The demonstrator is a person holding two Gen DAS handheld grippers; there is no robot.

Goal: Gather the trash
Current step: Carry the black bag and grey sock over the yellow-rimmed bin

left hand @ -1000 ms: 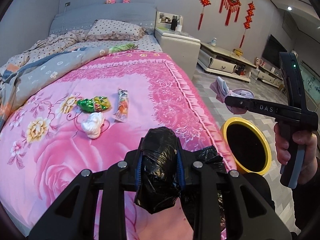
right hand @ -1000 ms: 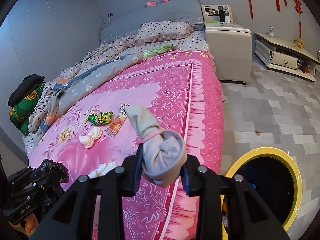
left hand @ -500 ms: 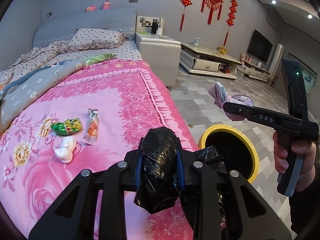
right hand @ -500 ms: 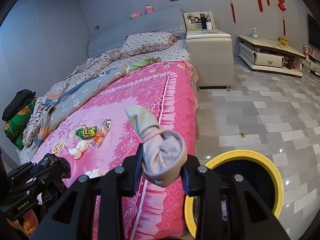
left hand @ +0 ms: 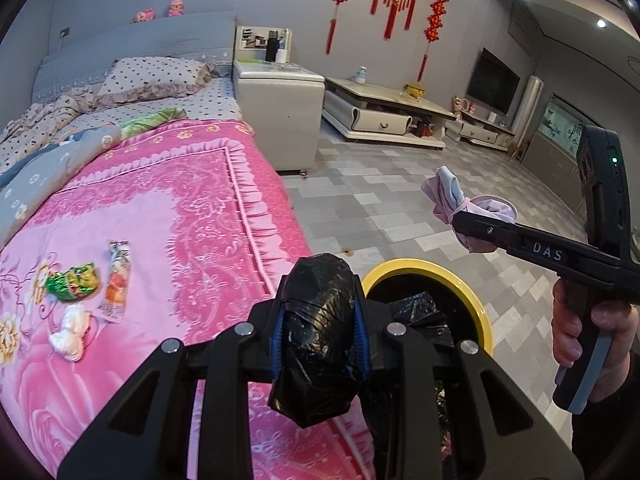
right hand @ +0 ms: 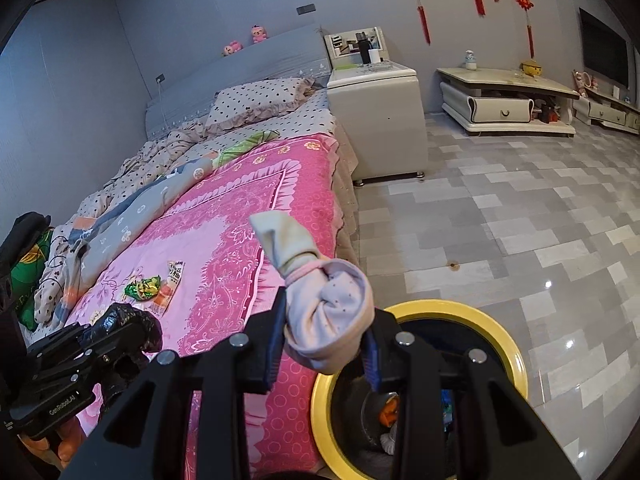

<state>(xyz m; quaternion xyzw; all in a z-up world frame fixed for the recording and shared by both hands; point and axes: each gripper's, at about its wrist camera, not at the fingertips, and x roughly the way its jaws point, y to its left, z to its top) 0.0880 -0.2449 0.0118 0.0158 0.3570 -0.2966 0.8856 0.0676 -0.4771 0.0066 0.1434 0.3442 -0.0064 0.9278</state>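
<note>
**Both hand-held grippers carrying trash at the bin**

The left hand-held gripper (left hand: 320, 340) is clamping a crumpled black plastic bag (left hand: 316, 336) tightly between its blue pads, at the bed's edge beside the yellow-rimmed bin (left hand: 476, 300). The right hand-held gripper (right hand: 324, 344) is pinching a knotted pale pink sock (right hand: 328, 320), its jaws partly closed around the bundle, just above the bin's near rim. A green wrapper (left hand: 72, 282), an orange snack packet (left hand: 116, 280) and a white tissue wad (left hand: 70, 334) are lying on the pink bed cover (left hand: 192, 216).
</note>
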